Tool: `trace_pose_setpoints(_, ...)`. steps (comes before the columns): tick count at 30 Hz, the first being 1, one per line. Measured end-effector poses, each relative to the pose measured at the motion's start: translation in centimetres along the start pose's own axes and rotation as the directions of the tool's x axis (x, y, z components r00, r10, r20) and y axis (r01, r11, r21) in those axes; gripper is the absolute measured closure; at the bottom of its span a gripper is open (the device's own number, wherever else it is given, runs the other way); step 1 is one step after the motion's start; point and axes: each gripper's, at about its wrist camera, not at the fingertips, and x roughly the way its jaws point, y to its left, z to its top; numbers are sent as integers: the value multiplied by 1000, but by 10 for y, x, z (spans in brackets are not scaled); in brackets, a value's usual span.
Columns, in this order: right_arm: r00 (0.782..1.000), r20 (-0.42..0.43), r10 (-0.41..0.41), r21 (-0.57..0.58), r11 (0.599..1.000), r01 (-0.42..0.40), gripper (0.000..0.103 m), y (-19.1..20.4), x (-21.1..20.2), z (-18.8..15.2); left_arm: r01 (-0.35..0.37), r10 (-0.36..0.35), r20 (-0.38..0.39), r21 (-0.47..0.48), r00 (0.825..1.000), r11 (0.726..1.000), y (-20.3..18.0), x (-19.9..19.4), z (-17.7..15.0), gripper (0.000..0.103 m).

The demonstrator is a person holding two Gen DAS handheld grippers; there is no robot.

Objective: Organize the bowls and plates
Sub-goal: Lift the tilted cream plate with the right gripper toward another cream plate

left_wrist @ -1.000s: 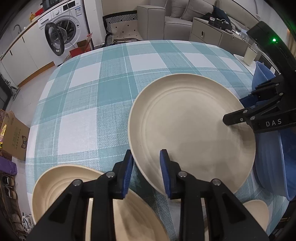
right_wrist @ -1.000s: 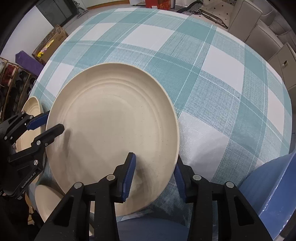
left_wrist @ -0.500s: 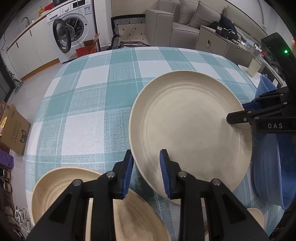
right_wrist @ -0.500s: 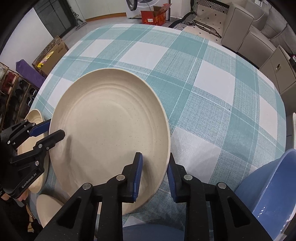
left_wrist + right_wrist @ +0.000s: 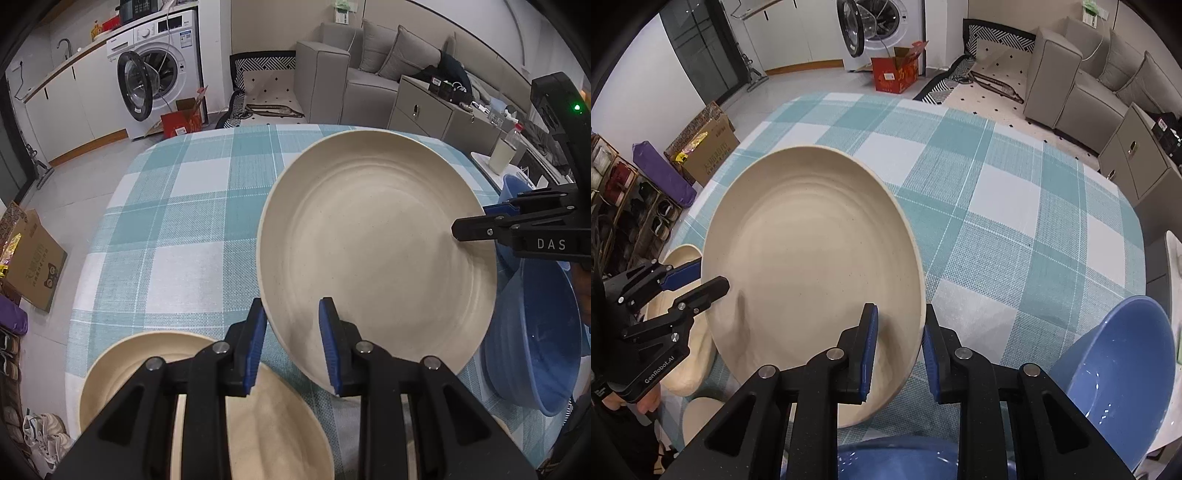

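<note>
Left wrist view: my left gripper [image 5: 291,341] pinches the rim of a round, matte cream plate [image 5: 376,254] ringed with shallow grooves, tilted above the woven teal-checked tablecloth [image 5: 177,229]. My right gripper [image 5: 898,347] clamps its opposite edge. Glossy blue bowls [image 5: 1119,373] sit nearby.

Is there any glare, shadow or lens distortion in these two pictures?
Left wrist view: strong fisheye bending, black corners, a soft shadow on the cream plate near the left claw. Right wrist view: the same bending, small glints in the blue bowl; sharp focus in both.
</note>
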Motion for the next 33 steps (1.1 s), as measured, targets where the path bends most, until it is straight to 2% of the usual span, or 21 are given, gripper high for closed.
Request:
trace_pose_setpoints(16,989,145,-8,-17,1000,11,80,33,-71,-21,-25,24,131,6,991,1000,3,-66,-13,76)
trace_pose_setpoints(33,971,239,7,-71,997,11,80,80,-137,-65,-45,40,234,17,971,999,6,-127,-47,76)
